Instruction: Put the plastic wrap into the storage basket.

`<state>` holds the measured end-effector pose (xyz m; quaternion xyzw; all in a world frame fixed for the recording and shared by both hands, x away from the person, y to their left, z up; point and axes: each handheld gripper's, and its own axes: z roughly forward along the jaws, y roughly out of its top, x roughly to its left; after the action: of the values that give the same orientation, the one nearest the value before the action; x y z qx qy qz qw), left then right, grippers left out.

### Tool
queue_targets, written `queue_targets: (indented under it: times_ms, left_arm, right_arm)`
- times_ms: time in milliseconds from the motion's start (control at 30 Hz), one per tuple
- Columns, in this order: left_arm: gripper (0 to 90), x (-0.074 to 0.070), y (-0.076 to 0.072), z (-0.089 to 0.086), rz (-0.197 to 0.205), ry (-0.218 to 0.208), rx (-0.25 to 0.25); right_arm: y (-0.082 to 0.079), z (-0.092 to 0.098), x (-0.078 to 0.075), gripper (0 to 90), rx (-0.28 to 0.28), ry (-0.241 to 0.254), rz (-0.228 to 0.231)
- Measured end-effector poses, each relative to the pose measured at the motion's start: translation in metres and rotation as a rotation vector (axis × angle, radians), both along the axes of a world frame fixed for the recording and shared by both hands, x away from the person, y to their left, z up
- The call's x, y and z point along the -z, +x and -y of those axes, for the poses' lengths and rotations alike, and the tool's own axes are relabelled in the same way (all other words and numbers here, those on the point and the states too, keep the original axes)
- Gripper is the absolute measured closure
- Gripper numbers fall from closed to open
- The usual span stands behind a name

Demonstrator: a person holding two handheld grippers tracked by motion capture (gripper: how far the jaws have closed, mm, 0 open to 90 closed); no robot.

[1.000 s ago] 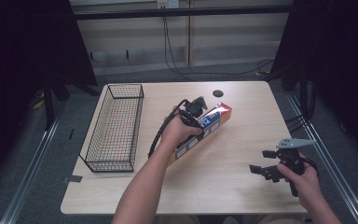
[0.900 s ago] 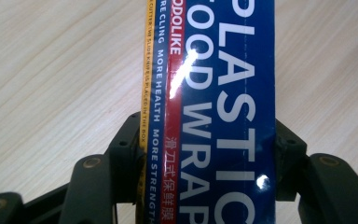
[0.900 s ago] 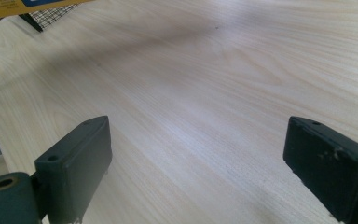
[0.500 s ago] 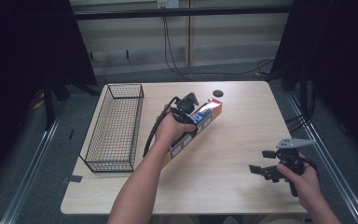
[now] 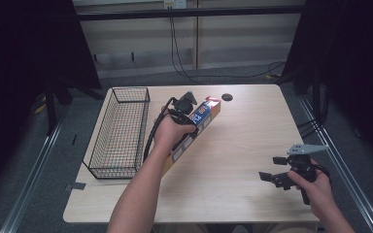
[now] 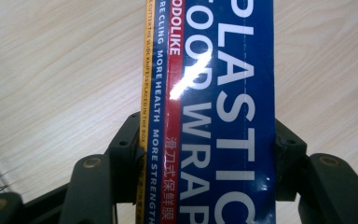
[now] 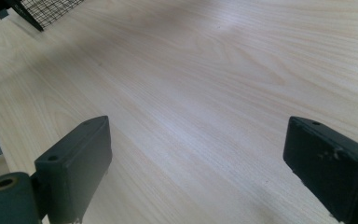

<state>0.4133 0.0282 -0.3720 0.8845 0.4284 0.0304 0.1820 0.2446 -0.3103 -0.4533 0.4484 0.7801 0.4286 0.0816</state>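
the left gripper sits near the middle of the pale wooden table, its two black jaws closed on the long sides of a slim cardboard box of plastic food wrap. in the left gripper view the box runs straight up between the jaws, glossy blue with large white lettering, a red stripe and a thin yellow edge, and light glares off its smooth face. from the high view the box lies slanted, its far end with a red and white patch pointing toward the far right and its near end hidden under the left hand. a black cable loops from that gripper past the wrist.

just left of the hand stands a long rectangular basket of thin black wire mesh, open on top. a small dark round disc lies on the far part of the table.

the right gripper is at the near right, well apart from the box, held by the right hand, with a grey three-cornered plate on top. in the right gripper view its blocky matte black jaws stand wide apart with nothing between them, over bare wood grain.
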Motion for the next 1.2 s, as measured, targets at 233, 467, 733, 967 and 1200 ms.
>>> queue_targets:
  times_ms: [233,467,733,967,1200]
  left_arm:
    - [42.6,-0.007,0.0,-0.008,-0.002,0.002,-0.037]
    - [42.6,-0.013,0.002,-0.018,0.005,0.005,-0.066]
    - [42.6,-0.017,0.002,-0.026,0.015,0.003,-0.106]
    - [42.6,-0.021,0.003,-0.031,0.02,0.004,-0.124]
    - [42.6,-0.025,0.003,-0.036,0.015,0.004,-0.153]
  right_arm:
    - [0.0,-0.001,0.0,7.8,0.0,0.0,0.001]
    - [0.0,-0.001,0.0,7.8,-0.008,-0.005,0.008]
    - [0.0,-0.002,0.0,7.8,-0.011,-0.011,0.011]
    - [0.0,-0.002,0.0,7.7,-0.011,-0.01,0.009]
    - [0.0,-0.002,0.0,7.7,-0.01,-0.011,0.007]
